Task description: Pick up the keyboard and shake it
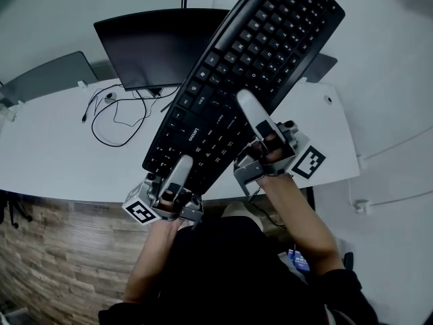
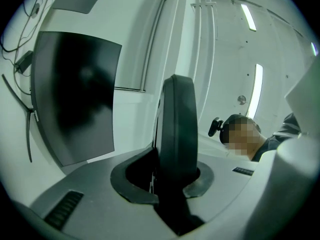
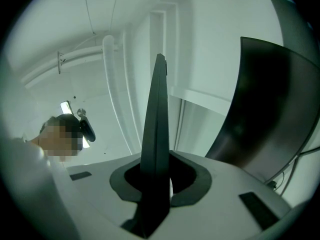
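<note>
Black full-size keyboard (image 1: 250, 66), raised aslant — left tool (image 1: 181, 164) and right tool (image 1: 249, 107) both clamp its near edge.

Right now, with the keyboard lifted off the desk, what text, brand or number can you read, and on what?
"Lenovo": white print on the black plastic keyboard, head view.
Key legends: too small to read.
Grey marker cubes: square patterns only, no letters.
Black flat monitor: dark, nothing legible.
</note>
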`<action>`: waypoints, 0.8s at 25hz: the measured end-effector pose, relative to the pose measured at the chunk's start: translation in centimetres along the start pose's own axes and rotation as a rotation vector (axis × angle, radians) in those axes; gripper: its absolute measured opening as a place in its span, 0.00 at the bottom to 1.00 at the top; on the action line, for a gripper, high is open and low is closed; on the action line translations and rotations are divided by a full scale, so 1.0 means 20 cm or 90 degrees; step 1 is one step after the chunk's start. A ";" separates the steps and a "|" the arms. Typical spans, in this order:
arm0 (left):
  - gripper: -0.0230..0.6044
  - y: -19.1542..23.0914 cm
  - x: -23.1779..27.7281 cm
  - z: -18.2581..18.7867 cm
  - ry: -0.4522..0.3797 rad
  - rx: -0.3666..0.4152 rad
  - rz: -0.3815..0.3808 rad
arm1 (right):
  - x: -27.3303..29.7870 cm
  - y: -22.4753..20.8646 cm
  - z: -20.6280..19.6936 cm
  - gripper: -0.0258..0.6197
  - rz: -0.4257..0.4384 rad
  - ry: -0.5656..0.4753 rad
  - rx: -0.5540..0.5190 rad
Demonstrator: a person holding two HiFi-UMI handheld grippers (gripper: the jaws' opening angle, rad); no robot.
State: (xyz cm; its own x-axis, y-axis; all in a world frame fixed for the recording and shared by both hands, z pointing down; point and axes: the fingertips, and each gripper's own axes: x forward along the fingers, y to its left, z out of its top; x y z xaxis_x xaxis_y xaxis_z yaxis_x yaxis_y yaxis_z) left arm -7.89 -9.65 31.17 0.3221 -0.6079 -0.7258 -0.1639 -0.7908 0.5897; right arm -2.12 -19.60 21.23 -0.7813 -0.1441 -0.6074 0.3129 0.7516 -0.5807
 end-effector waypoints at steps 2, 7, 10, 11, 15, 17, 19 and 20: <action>0.18 0.01 0.00 0.00 -0.005 -0.012 0.005 | 0.00 0.00 0.00 0.16 -0.002 0.000 -0.001; 0.18 0.01 0.00 0.00 -0.011 -0.020 0.023 | -0.02 -0.02 0.00 0.16 -0.017 -0.013 0.008; 0.17 0.01 0.00 0.01 -0.017 -0.033 0.013 | -0.02 -0.01 0.00 0.16 -0.010 -0.016 0.010; 0.17 0.00 0.00 0.01 -0.020 -0.034 0.011 | -0.02 -0.01 0.00 0.16 -0.006 -0.016 0.011; 0.17 0.02 0.00 0.01 -0.020 -0.038 0.023 | -0.02 -0.01 0.00 0.16 -0.003 -0.023 0.019; 0.17 0.01 0.01 0.01 -0.019 -0.039 0.024 | -0.03 -0.02 0.00 0.16 -0.007 -0.023 0.018; 0.17 0.00 0.01 0.02 -0.017 -0.036 0.026 | -0.03 -0.01 0.00 0.16 -0.009 -0.017 0.011; 0.17 0.00 0.01 0.02 -0.015 -0.032 0.027 | -0.02 -0.01 0.00 0.16 -0.009 -0.011 0.006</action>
State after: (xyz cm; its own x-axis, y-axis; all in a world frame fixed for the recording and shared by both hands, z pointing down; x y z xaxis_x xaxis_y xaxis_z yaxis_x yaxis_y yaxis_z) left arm -8.21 -9.86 30.88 0.2940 -0.6427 -0.7074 -0.1292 -0.7601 0.6368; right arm -1.78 -19.77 21.65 -0.7761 -0.1667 -0.6082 0.3062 0.7435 -0.5945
